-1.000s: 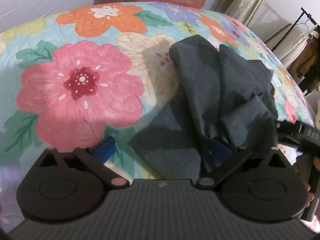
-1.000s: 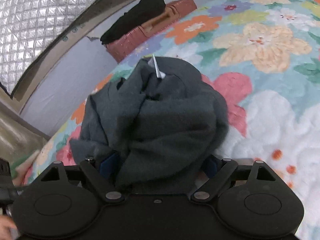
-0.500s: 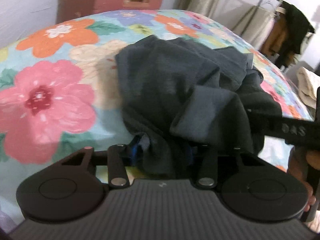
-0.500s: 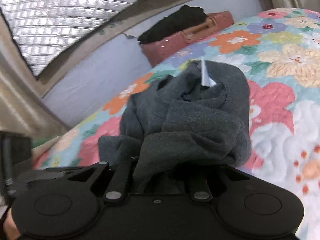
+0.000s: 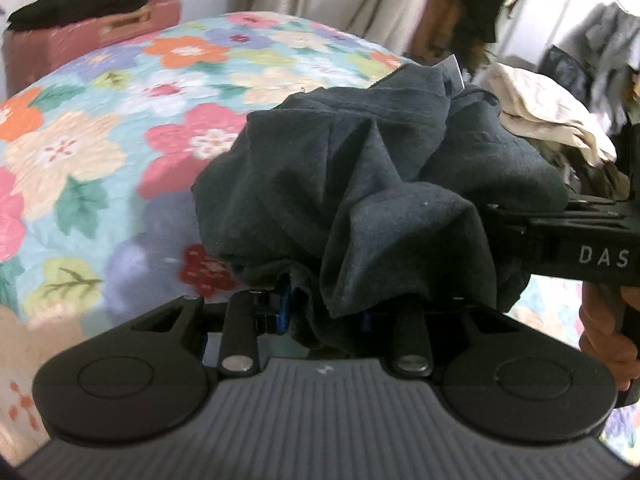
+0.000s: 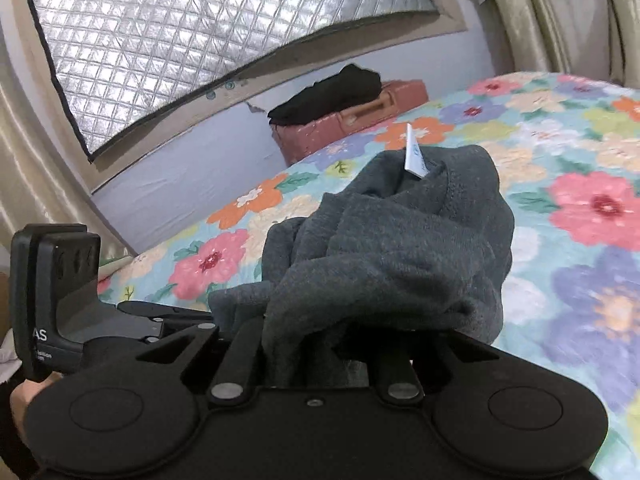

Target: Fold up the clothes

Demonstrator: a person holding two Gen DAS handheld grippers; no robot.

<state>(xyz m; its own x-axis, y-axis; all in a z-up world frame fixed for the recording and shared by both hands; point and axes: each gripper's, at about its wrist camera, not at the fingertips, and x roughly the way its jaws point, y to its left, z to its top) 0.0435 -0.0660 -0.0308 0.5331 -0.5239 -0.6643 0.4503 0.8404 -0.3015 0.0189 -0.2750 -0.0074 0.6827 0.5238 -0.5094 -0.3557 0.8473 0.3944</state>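
Garment [image 5: 360, 184], dark grey and bunched, held between 2 hand-held tongs above a floral quilt [image 5: 120, 148]. Left gripper [image 5: 324, 312]: jaws drawn close and clamped on a fold of the cloth, which drapes over and hides the blue pads. Right gripper [image 6: 316, 344]: jaws likewise pinched on the fabric, the mass of it heaped just ahead of the fingers (a white label [image 6: 414, 156] stands up at its far edge). In the left wrist view the right tool enters from the right side, its handle held by a hand [image 5: 608, 332]. Beyond the garment, far from both tongs, a reddish suitcase [image 6: 352, 120] carries a folded black item [image 6: 328, 94]; a quilted silver window cover [image 6: 192, 32] lies above it.
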